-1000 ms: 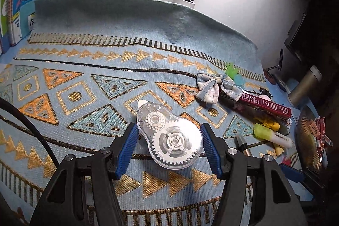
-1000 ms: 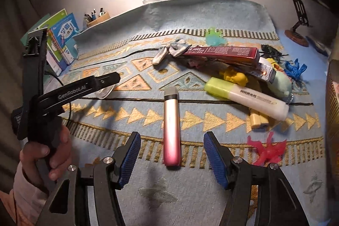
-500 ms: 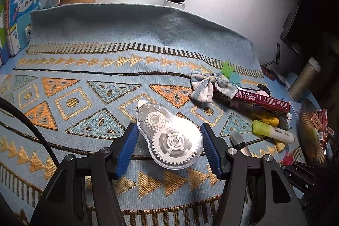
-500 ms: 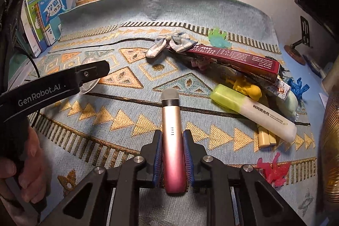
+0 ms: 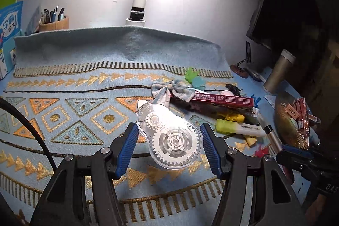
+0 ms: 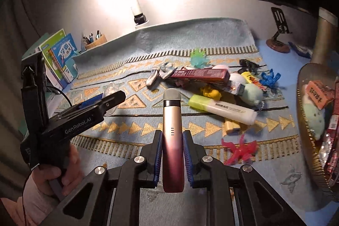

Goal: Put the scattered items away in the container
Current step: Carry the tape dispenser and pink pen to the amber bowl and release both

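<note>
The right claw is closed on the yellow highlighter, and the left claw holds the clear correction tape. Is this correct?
Not quite. The right wrist view shows the right claw closed on the pink pen-shaped device; the yellow highlighter lies on the cloth. The rest is correct.

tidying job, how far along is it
Done: the gold basket already holds several small items. In hand: the right gripper is shut on the pink pen-shaped device, and the left gripper holds the clear tape dispenser. Left: highlighter, red box, bow and small toys on the cloth.
</note>
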Motion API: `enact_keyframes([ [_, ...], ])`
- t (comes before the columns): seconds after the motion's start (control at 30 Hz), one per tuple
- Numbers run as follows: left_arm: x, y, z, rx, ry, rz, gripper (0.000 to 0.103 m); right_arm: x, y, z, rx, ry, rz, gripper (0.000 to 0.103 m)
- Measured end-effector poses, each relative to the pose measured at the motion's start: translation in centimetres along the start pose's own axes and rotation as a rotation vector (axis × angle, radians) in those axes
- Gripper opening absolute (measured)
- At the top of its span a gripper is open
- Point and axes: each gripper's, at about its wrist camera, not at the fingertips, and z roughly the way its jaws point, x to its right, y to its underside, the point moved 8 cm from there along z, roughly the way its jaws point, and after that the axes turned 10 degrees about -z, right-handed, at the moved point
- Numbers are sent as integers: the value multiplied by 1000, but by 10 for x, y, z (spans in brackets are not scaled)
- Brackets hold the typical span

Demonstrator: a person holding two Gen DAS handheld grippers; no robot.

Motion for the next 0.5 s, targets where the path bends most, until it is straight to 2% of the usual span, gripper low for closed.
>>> enact_keyframes([
  [0.13, 46, -8, -22, 30, 87, 42, 58, 38, -10, -64, 119, 80, 63, 19],
  [0.3, 105, -16, -38, 64, 151, 133, 58, 102, -14, -143, 258, 210, 184, 19],
  [0.5, 175, -21, -37, 35, 267, 202, 58, 170, -1, -202, 309, 365, 305, 19],
])
